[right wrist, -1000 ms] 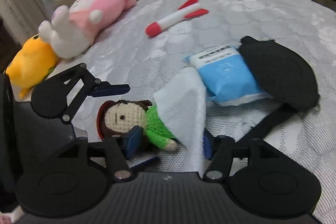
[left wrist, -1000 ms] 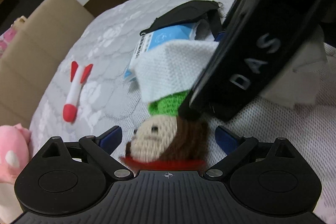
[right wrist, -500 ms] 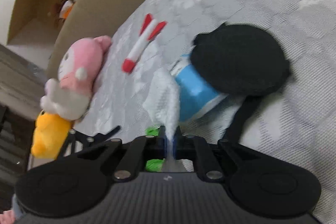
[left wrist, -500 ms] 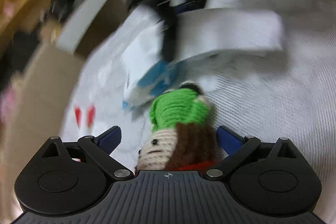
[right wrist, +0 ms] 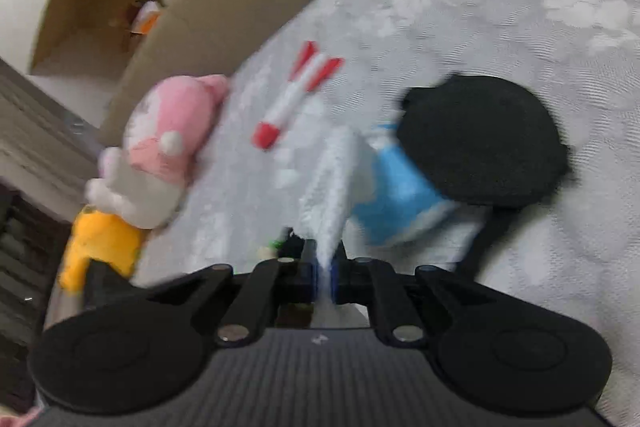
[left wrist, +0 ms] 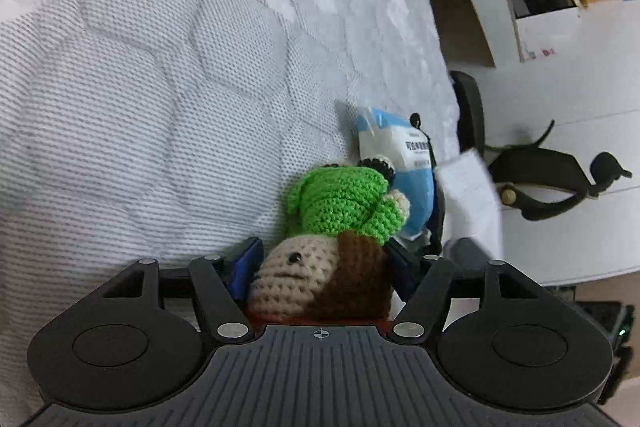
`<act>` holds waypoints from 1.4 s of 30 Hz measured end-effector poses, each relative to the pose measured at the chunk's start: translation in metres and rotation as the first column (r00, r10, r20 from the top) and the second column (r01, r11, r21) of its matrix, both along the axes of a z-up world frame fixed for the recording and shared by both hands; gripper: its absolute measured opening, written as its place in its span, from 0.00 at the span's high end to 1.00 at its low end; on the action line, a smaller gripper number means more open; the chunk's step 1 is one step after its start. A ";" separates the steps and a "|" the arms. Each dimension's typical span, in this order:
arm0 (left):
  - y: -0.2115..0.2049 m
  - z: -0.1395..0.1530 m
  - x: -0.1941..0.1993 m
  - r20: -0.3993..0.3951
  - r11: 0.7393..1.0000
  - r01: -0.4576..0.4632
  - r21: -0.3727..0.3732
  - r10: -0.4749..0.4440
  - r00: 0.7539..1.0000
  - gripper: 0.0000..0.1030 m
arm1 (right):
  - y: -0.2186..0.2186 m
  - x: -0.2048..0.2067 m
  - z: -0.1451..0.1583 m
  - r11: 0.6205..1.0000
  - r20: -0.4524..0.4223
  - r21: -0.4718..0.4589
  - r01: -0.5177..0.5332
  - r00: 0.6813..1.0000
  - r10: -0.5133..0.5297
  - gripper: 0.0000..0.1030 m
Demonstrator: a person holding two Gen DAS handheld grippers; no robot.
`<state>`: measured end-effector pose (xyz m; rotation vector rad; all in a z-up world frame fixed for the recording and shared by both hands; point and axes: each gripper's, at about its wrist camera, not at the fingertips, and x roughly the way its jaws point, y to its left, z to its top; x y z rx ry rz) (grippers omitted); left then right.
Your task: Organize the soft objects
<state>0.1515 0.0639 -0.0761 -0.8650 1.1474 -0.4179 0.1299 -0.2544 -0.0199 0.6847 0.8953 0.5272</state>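
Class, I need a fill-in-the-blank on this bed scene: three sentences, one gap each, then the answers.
1. The left gripper is closed on the head of a crocheted ____.
2. The right gripper pinches a white ____.
3. The black pouch lies partly on top of a ____ packet.

Answers: doll; cloth; blue

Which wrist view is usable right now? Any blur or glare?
Left wrist view: sharp, even light, no glare, strong fisheye bending at the edges; crochet doll reads clearly between the left tongs. Right wrist view: motion-blurred throughout; pink plush and white cloth in the right tongs are smeared.
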 end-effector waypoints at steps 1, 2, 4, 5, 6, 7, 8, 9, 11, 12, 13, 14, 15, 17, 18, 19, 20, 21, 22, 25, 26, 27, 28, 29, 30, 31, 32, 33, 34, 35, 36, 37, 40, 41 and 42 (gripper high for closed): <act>0.001 0.004 -0.001 0.004 1.000 0.001 0.022 -0.001 1.000 0.27 | 0.008 0.002 0.003 0.999 0.004 0.024 -0.024 1.000 0.024 0.92; 0.000 0.009 -0.002 0.017 0.998 0.012 0.060 -0.013 1.000 0.22 | 0.017 0.003 0.006 0.998 0.009 0.048 -0.047 0.999 0.047 0.92; -0.006 0.023 -0.006 0.050 0.979 0.057 0.195 -0.068 0.996 0.13 | 0.039 0.009 0.005 0.993 0.006 0.058 -0.101 0.995 0.100 0.91; -0.007 0.028 -0.007 0.063 0.963 0.073 0.259 -0.092 0.994 0.10 | 0.047 0.012 0.001 0.992 -0.011 0.047 -0.119 0.993 0.120 0.90; -0.012 0.033 -0.010 0.071 0.937 0.090 0.337 -0.121 0.990 0.09 | 0.054 0.015 -0.004 0.990 -0.029 0.034 -0.136 0.990 0.137 0.89; -0.016 0.036 -0.014 0.077 0.904 0.103 0.414 -0.148 0.986 0.09 | 0.062 0.018 -0.008 0.988 -0.048 0.021 -0.154 0.987 0.155 0.89; -0.019 0.039 -0.018 0.089 0.881 0.113 0.459 -0.172 0.981 0.08 | 0.065 0.020 -0.016 0.989 -0.065 -0.015 -0.148 0.987 0.147 0.89; -0.015 0.040 -0.024 0.094 0.873 0.118 0.472 -0.183 0.979 0.08 | 0.065 0.019 -0.021 0.990 -0.076 -0.052 -0.131 0.989 0.127 0.89; -0.021 0.042 -0.027 0.095 0.852 0.123 0.508 -0.198 0.976 0.08 | 0.059 0.018 -0.029 0.989 -0.088 -0.098 -0.113 0.991 0.105 0.89; -0.023 0.042 -0.025 0.097 0.844 0.127 0.521 -0.207 0.974 0.08 | 0.055 0.018 -0.033 0.987 -0.103 -0.128 -0.096 0.991 0.083 0.89; -0.028 0.043 -0.026 0.100 0.829 0.135 0.542 -0.223 0.970 0.08 | 0.052 0.019 -0.036 0.984 -0.115 -0.158 -0.084 0.991 0.066 0.89; -0.032 0.045 -0.026 0.106 0.811 0.142 0.567 -0.243 0.964 0.08 | 0.047 0.021 -0.040 0.980 -0.124 -0.189 -0.069 0.991 0.046 0.89; -0.037 0.047 -0.026 0.111 0.792 0.150 0.592 -0.265 0.958 0.08 | 0.043 0.022 -0.044 0.976 -0.131 -0.213 -0.050 0.991 0.022 0.90; -0.045 0.052 -0.029 0.116 0.763 0.169 0.624 -0.304 0.945 0.09 | 0.037 0.022 -0.046 0.974 -0.136 -0.224 -0.030 0.991 -0.001 0.90; -0.047 0.054 -0.032 0.117 0.753 0.176 0.634 -0.318 0.941 0.09 | 0.035 0.021 -0.044 0.975 -0.131 -0.220 -0.025 0.991 -0.004 0.90; -0.047 0.056 -0.035 0.116 0.748 0.182 0.638 -0.328 0.938 0.09 | 0.033 0.019 -0.042 0.976 -0.126 -0.216 -0.020 0.992 -0.007 0.90; -0.048 0.057 -0.037 0.115 0.743 0.189 0.642 -0.337 0.934 0.09 | 0.034 0.018 -0.039 0.977 -0.116 -0.212 -0.020 0.993 -0.005 0.90; -0.049 0.058 -0.040 0.114 0.740 0.193 0.645 -0.343 0.932 0.09 | 0.035 0.016 -0.034 0.979 -0.105 -0.201 -0.026 0.994 0.005 0.90; -0.049 0.059 -0.041 0.114 0.735 0.196 0.649 -0.349 0.930 0.09 | 0.038 0.013 -0.028 0.984 -0.092 -0.172 -0.039 0.995 0.024 0.90; -0.051 0.058 -0.046 0.111 0.718 0.207 0.664 -0.369 0.923 0.09 | 0.046 0.004 -0.016 0.993 -0.084 -0.020 -0.118 0.990 0.115 0.90; -0.050 0.059 -0.048 0.110 0.715 0.210 0.666 -0.372 0.922 0.09 | 0.048 0.002 -0.015 0.989 -0.100 0.034 -0.142 0.984 0.145 0.90; -0.051 0.058 -0.048 0.109 0.711 0.211 0.671 -0.376 0.920 0.09 | 0.053 0.002 -0.016 0.985 -0.114 0.064 -0.162 0.979 0.168 0.90; -0.052 0.058 -0.048 0.109 0.705 0.211 0.677 -0.380 0.919 0.09 | 0.059 0.001 -0.020 0.981 -0.127 0.074 -0.177 0.974 0.185 0.90; -0.054 0.058 -0.048 0.108 0.698 0.212 0.684 -0.384 0.917 0.09 | 0.062 0.001 -0.023 0.982 -0.139 0.053 -0.181 0.972 0.187 0.89; -0.055 0.058 -0.048 0.107 0.692 0.213 0.690 -0.388 0.915 0.09 | 0.066 0.001 -0.027 0.984 -0.149 0.014 -0.178 0.973 0.179 0.89; -0.056 0.058 -0.048 0.108 0.687 0.213 0.695 -0.392 0.914 0.09 | 0.066 0.002 -0.032 0.985 -0.162 -0.014 -0.174 0.972 0.169 0.89; -0.056 0.058 -0.048 0.109 0.684 0.211 0.698 -0.393 0.913 0.09 | 0.067 0.003 -0.036 0.985 -0.176 -0.041 -0.169 0.971 0.159 0.89; -0.057 0.059 -0.047 0.112 0.682 0.208 0.701 -0.393 0.913 0.09 | 0.064 0.005 -0.041 0.986 -0.194 -0.054 -0.156 0.970 0.143 0.89; -0.058 0.060 -0.048 0.123 0.674 0.197 0.712 -0.397 0.910 0.09 | 0.060 0.007 -0.043 0.988 -0.203 -0.066 -0.139 0.971 0.123 0.89; -0.061 0.063 -0.050 0.141 0.657 0.184 0.731 -0.409 0.901 0.09 | 0.056 0.009 -0.045 0.989 -0.210 -0.079 -0.121 0.972 0.102 0.89; -0.067 0.066 -0.053 0.172 0.620 0.161 0.768 -0.441 0.881 0.09 | 0.052 0.010 -0.048 0.990 -0.216 -0.092 -0.103 0.973 0.081 0.89; -0.074 0.069 -0.057 0.192 0.580 0.142 0.802 -0.475 0.859 0.09 | 0.047 0.012 -0.047 0.991 -0.212 -0.102 -0.088 0.975 0.065 0.89; -0.103 0.072 -0.071 0.195 0.407 0.108 0.907 -0.634 0.748 0.08 | 0.032 0.015 -0.044 0.993 -0.200 -0.105 -0.050 0.979 0.028 0.89; -0.111 0.069 -0.075 0.174 0.351 0.104 0.931 -0.676 0.716 0.08 | 0.028 0.015 -0.043 0.994 -0.198 -0.102 -0.039 0.980 0.018 0.89; -0.118 0.065 -0.079 0.152 0.295 0.093 0.951 -0.708 0.689 0.07 | 0.023 0.016 -0.043 0.994 -0.196 -0.102 -0.028 0.981 0.008 0.88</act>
